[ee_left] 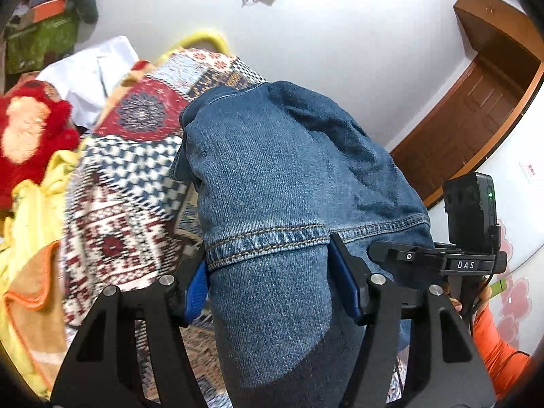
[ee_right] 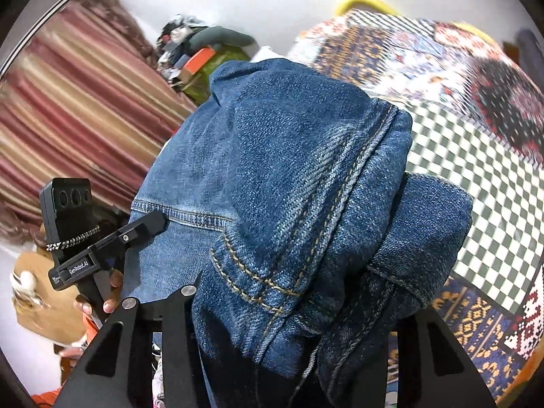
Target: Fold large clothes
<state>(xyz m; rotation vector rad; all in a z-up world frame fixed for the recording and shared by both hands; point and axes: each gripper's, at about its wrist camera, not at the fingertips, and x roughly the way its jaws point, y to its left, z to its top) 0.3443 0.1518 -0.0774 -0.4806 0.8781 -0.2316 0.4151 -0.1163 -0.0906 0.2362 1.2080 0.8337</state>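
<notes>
Blue denim jeans (ee_left: 282,176) are bunched up and held in the air over a patterned bedspread (ee_left: 129,176). My left gripper (ee_left: 268,278) is shut on a thick fold of the jeans, with blue pads (ee_left: 195,292) pressing each side below a stitched hem. In the right wrist view the jeans (ee_right: 289,187) drape over my right gripper (ee_right: 292,326) and hide its fingertips; it appears shut on the denim near a seam. The other gripper's body shows at the edge of each view (ee_left: 469,261) (ee_right: 81,258).
A red and peach plush blanket (ee_left: 27,129), yellow and orange cloth (ee_left: 30,265) and a white garment (ee_left: 88,71) lie at the bed's left. A wooden door (ee_left: 476,108) is at the right. A striped curtain (ee_right: 68,108) and a cluttered shelf (ee_right: 197,57) stand behind.
</notes>
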